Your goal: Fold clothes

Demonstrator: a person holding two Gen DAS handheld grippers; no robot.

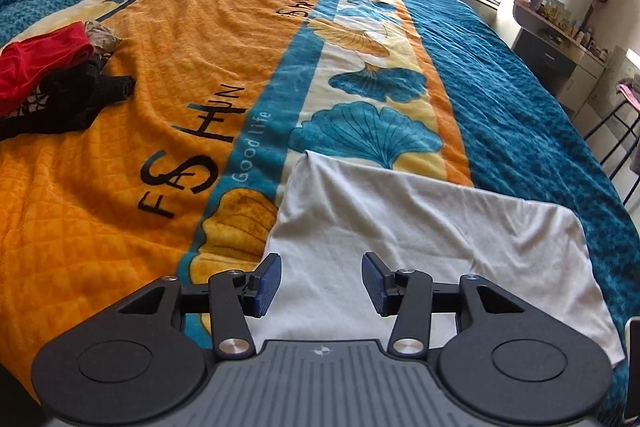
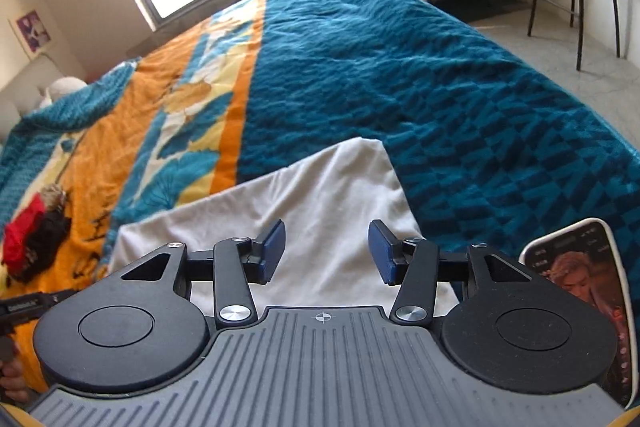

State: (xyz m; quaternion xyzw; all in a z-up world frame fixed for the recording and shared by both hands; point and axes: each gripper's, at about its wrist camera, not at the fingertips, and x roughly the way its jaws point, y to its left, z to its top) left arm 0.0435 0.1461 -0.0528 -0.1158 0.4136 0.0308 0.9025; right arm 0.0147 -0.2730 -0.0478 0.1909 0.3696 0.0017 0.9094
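Left wrist view: left tongs (image 1: 322, 283) hang released over a folded white cloth (image 1: 420, 223) lying on the bed (image 1: 520, 115). Right tongs (image 2: 327, 251) likewise gape, empty, above it. Clothes pile (image 1: 52, 75) lies well apart.

Orange band of your blanket (image 1: 120, 187): it carried large black letters, "FS HUN".
Teal stripe beside it: you could read "Good life" in white.
Farther lettering: it started "Sp", the rest was unreadable.
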